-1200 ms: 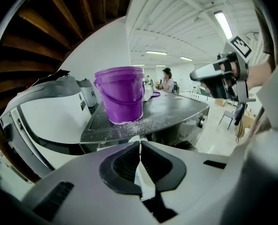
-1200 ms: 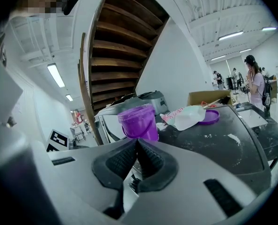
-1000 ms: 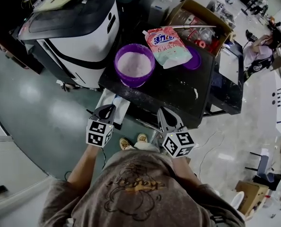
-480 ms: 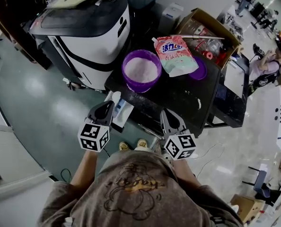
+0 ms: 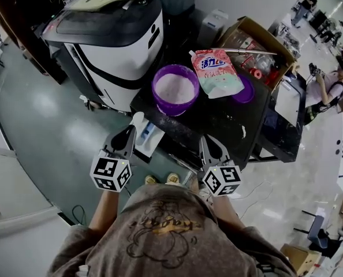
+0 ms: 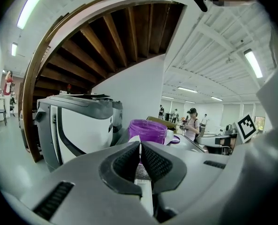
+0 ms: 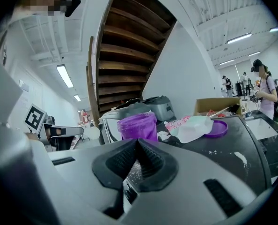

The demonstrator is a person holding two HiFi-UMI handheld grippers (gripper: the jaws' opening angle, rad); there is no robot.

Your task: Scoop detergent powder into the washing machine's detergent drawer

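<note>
Barely anything shifts: the left gripper [image 5: 129, 133] and right gripper [image 5: 207, 141] keep their jaws pressed together, empty, near the table [image 5: 217, 120], while powder [image 5: 174, 87] sits in the purple tub [image 5: 172, 111], so scooping looks idle

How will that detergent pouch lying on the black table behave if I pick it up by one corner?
Probably floppy: the pouch lies slumped flat on the black table, so it would likely sag and fold. It bulges in the right gripper view, so its contents may shift and pull it downward. Its printed film looks glossy, so it could be slippery.
</note>
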